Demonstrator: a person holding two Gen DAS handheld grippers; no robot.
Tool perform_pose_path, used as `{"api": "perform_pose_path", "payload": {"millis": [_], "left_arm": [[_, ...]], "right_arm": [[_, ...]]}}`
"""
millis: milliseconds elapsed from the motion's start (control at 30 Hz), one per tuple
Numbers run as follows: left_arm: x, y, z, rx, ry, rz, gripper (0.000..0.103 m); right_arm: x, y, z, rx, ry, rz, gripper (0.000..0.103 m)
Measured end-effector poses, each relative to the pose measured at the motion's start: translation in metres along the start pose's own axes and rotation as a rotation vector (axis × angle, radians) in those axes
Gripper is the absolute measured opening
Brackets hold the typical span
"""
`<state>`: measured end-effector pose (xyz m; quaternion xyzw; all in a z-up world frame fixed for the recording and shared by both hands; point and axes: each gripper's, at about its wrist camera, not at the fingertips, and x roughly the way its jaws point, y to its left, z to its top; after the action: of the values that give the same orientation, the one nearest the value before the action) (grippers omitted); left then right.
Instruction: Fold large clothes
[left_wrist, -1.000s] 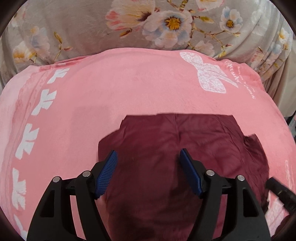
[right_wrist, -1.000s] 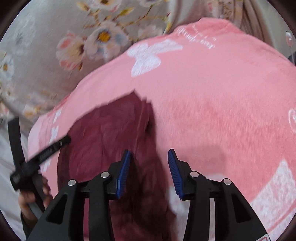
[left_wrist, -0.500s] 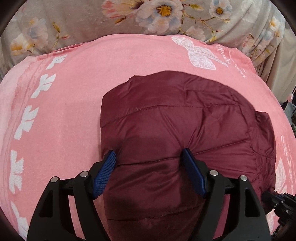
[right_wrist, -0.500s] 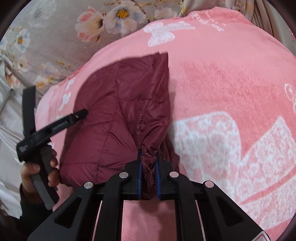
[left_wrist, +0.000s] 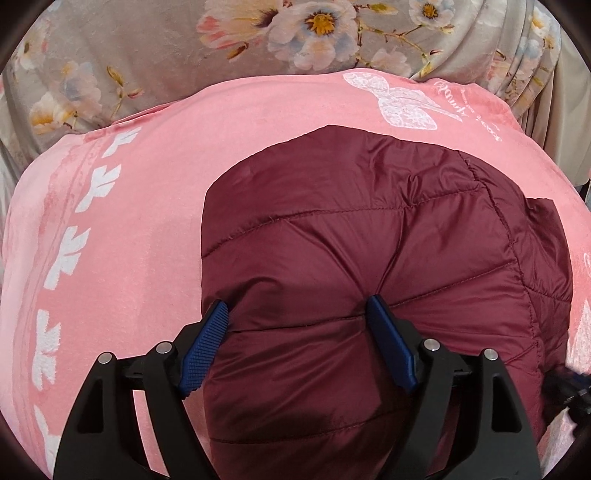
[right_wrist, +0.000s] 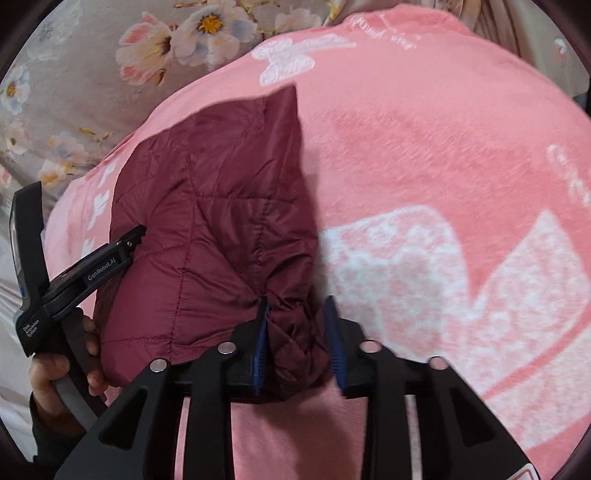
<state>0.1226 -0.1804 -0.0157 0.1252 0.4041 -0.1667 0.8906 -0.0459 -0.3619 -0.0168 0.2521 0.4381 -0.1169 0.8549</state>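
A dark red quilted puffer jacket (left_wrist: 369, 258) lies folded into a compact bundle on a pink blanket (left_wrist: 129, 229). My left gripper (left_wrist: 299, 332) is open, its blue pads (left_wrist: 207, 339) wide apart astride the jacket's near fold. In the right wrist view the jacket (right_wrist: 214, 221) fills the left middle. My right gripper (right_wrist: 299, 339) has its jaws partly apart around the jacket's bunched right corner, and the fabric fills the gap between the pads. The left gripper's body (right_wrist: 74, 273) and the hand holding it show at the far left of that view.
The pink blanket (right_wrist: 443, 184) has white butterfly and leaf prints and covers the bed. A grey floral sheet (left_wrist: 184, 48) lies beyond it at the back. Grey fabric folds hang at the back right (left_wrist: 535, 55).
The jacket was brought over into a folded bundle. My right gripper, shut on the jacket's corner half a second ago, has now widened its jaws. The left gripper stayed open.
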Motion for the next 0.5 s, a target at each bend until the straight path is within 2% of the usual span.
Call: {"api": "perform_pose_path", "payload": {"millis": [67,200,333,500], "left_arm": [[-0.001,0.000,0.002,-0.005,0.007,-0.003,0.076],[-0.005,0.004,0.011,-0.025,0.021,-0.010,0.076],[-0.017,0.012,0.035,-0.050,-0.027,-0.001,0.075],[-0.028,0.021,0.084,-0.118,-0.095,-0.031,0.075]], "right_arm": [[-0.021,0.005,0.009,-0.026,-0.054,-0.052,0.032],[-0.033,0.020,0.038,-0.054,-0.120,-0.064,0.032],[-0.024,0.039,0.069,-0.083,-0.170,-0.102,0.032],[0.001,0.054,0.102,-0.075,-0.188,-0.152,0.032]]}}
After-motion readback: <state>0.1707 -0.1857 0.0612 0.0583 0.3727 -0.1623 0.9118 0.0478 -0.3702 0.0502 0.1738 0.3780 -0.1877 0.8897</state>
